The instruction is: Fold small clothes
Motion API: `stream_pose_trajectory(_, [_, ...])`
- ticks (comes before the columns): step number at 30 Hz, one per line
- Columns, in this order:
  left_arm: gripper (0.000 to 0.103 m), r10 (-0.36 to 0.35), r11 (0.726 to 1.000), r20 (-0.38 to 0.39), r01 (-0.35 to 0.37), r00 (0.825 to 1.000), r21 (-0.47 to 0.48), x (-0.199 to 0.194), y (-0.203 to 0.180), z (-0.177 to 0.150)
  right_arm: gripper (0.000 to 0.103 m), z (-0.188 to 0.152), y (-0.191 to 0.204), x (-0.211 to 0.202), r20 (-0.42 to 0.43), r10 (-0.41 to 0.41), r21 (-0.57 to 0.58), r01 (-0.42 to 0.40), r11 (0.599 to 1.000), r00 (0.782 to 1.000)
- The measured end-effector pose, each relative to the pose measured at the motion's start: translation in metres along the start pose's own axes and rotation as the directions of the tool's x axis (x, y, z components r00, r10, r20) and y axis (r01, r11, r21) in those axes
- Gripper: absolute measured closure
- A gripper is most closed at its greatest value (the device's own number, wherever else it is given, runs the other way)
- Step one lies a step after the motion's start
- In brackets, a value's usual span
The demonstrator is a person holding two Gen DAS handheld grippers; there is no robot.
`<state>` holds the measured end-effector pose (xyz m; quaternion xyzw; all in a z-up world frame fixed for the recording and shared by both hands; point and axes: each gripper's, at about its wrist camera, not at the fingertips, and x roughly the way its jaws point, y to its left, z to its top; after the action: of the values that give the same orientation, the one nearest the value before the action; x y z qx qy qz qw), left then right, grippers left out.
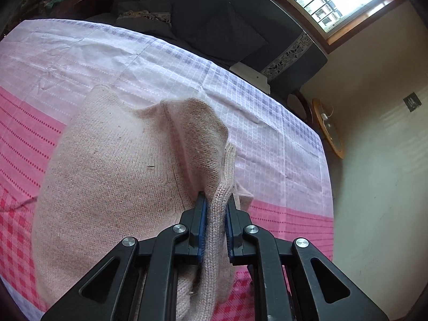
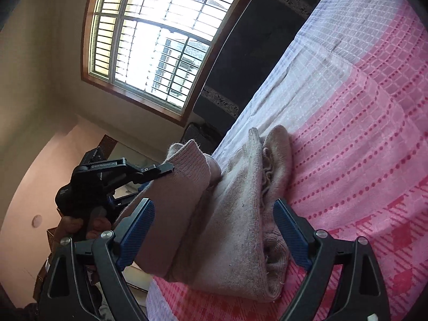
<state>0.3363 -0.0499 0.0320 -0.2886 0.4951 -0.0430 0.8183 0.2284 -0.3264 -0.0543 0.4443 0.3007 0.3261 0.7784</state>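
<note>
One big pink-and-white checked cotton bedsheet (image 1: 267,139) covers the whole work surface, and it's got enough weave to grip a knit a bit, so dragging the garment across it probably bunches things up rather than sliding clean.

On top of that sits the beige knitted wool sweater (image 1: 112,165), lying near the edge of the bed and already partly folded over on itself (in the right wrist view you can see a couple of stacked layers). My read: it's light, totally floppy, a little fuzzy, and stretchy along the ribbing. Nothing fragile here, but it'll sag and droop the second you lift only one point, and a loose knit can snag on a pad edge.

Next down, the left gripper (image 1: 216,214) has its blue pads pinched tight on a ribbed strip of the knit, looks like a cuff or hem edge, lifted off the sheet so the fabric tents up toward it.

Then the right gripper (image 2: 214,230), fingers spread wide with the folded stack sitting between them, not touching either pad as far as I can tell.

Best place to grab, I'd guess, is the ribbed edges or a corner through all layers, since the ribbing is thicker and less likely to slip out.
</note>
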Motion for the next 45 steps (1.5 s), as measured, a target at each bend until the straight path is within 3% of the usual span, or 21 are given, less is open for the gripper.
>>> stream_pose_trajectory(6, [0.091,-0.026,0.999,-0.011,0.027,1.0,0.021,0.018,-0.018,-0.017,0.014,-0.002,0.012,0.003,-0.007,-0.049,-0.074,0.049,0.996,0.999])
stream_pose_trajectory(16, [0.09,-0.062,0.998,-0.068,0.061,0.996,-0.006,0.049,-0.025,-0.032,0.014,-0.003,0.006,-0.004,0.005,-0.044,-0.035,0.045,0.998,0.999])
stream_pose_trajectory(19, [0.088,-0.106,0.994,-0.098,0.104,0.989,-0.027,0.046,-0.024,-0.031,0.014,-0.004,0.006,-0.005,0.005,-0.043,-0.035,0.043,0.998,0.999])
stream_pose_trajectory(21, [0.087,-0.187,0.982,-0.115,0.183,0.976,-0.048,0.039,-0.024,-0.029,0.014,-0.005,0.006,-0.006,0.007,-0.04,-0.037,0.04,0.998,0.999])
stream_pose_trajectory(25, [0.078,-0.361,0.932,-0.111,0.361,0.926,-0.027,0.008,-0.033,-0.029,0.014,-0.005,0.008,-0.008,0.011,-0.029,-0.044,0.029,0.999,1.0])
stream_pose_trajectory(27, [0.068,-0.385,0.922,-0.073,0.387,0.92,0.027,-0.015,-0.033,-0.029,0.014,-0.005,0.008,-0.011,0.018,-0.013,-0.052,0.014,0.999,1.0])
stream_pose_trajectory(29, [0.055,-0.386,0.919,0.022,0.382,0.922,0.101,-0.042,-0.021,-0.032,0.014,-0.004,0.01,-0.012,0.019,0.011,-0.059,-0.01,0.998,1.0])
stream_pose_trajectory(31, [0.048,-0.324,0.937,0.122,0.301,0.938,0.176,-0.062,-0.002,-0.038,0.014,-0.004,0.011,-0.014,0.005,0.051,-0.053,-0.05,0.997,0.999])
stream_pose_trajectory(35, [0.048,-0.213,0.949,0.198,0.155,0.957,0.274,-0.069,0.048,-0.054,0.015,-0.014,0.027,-0.028,-0.042,0.13,-0.086,-0.133,0.987,0.991])
stream_pose_trajectory(37, [0.048,-0.148,0.951,0.215,0.08,0.965,0.298,-0.064,0.071,-0.064,0.015,-0.02,0.037,-0.034,-0.079,0.096,-0.12,-0.105,0.987,0.992])
stream_pose_trajectory(41, [0.048,-0.172,0.949,0.218,0.103,0.961,0.298,-0.055,0.101,-0.078,0.015,-0.011,0.041,-0.02,-0.181,0.088,-0.086,-0.105,0.991,0.98])
stream_pose_trajectory(45, [0.048,-0.176,0.941,0.248,0.088,0.953,0.327,-0.051,0.101,-0.088,0.015,0.004,0.034,0.02,-0.329,0.051,-0.011,-0.057,0.998,0.943])
